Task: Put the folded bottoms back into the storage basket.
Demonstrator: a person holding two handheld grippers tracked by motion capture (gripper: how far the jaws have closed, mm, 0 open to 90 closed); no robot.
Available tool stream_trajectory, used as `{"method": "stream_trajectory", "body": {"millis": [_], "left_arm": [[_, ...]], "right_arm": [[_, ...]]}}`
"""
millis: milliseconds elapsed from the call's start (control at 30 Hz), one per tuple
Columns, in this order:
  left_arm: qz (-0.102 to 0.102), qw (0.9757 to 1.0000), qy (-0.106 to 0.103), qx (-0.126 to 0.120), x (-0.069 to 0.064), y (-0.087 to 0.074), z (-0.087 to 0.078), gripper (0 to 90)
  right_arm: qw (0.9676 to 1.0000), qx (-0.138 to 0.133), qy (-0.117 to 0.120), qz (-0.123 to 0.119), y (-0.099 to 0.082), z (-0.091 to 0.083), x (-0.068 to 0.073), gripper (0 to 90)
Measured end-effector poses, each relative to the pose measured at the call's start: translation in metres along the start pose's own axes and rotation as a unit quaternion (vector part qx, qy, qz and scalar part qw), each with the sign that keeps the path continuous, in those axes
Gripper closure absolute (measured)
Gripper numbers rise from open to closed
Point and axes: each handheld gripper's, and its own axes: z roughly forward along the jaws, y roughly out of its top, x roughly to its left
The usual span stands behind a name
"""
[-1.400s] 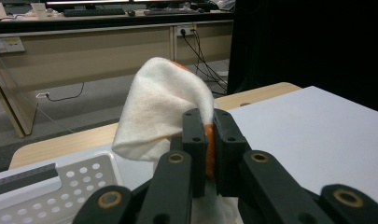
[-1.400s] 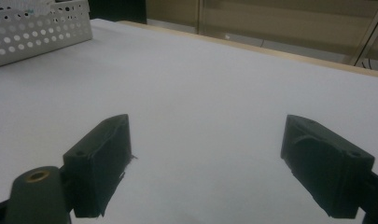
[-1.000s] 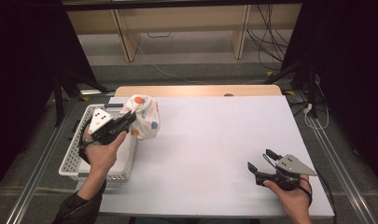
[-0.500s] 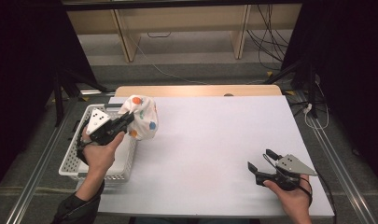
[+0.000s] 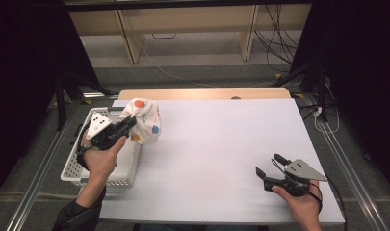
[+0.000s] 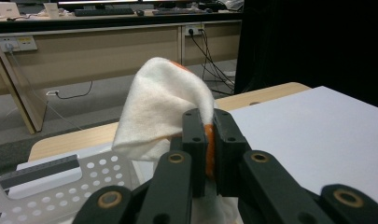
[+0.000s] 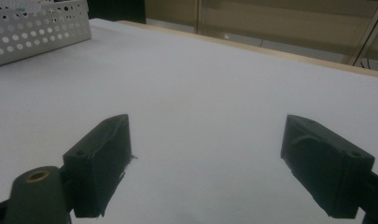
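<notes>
Looking for writing turns up nothing readable: the white cloth (image 5: 143, 121) carries only orange, blue and green dots, and the grey plates on the two tools are blank. Clamped in the left tongs (image 5: 126, 126), that cloth hangs bunched in the air over the near-left part of the worktop (image 5: 221, 144), just beside the right rim of the white perforated basket (image 5: 82, 166). In the left gripper view the left tongs (image 6: 208, 135) are pressed tight on a fold, with an orange patch showing in the thin slit between the jaws, and the cloth (image 6: 161, 109) rises above them in a soft peak; its lower part is cut off by the tool's body, so how far it hangs cannot be made out there. The left hand (image 5: 102, 161) covers part of the basket's inside, and what lies in it is hard to tell.

The right tongs (image 5: 268, 165) sit low at the near-right corner of the worktop, jaws spread wide with nothing between them; in the right gripper view (image 7: 205, 168) only bare white surface lies between the two black jaws. The basket (image 7: 37, 28) shows there at the upper left, cut by the frame.

A wide stretch of white surface lies open between the two tools, and a strip of wood edges its far side.
</notes>
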Motion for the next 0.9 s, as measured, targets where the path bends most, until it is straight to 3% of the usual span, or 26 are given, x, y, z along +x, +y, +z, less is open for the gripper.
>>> {"method": "stream_trajectory", "body": {"millis": [900], "left_arm": [[-0.003, 1.0, 0.008, 0.001, 0.0069, -0.001, -0.0041, 84.4]], "right_arm": [[1.0, 0.0, -0.001, 0.0, 0.0002, -0.0002, 0.0, 16.9]]}}
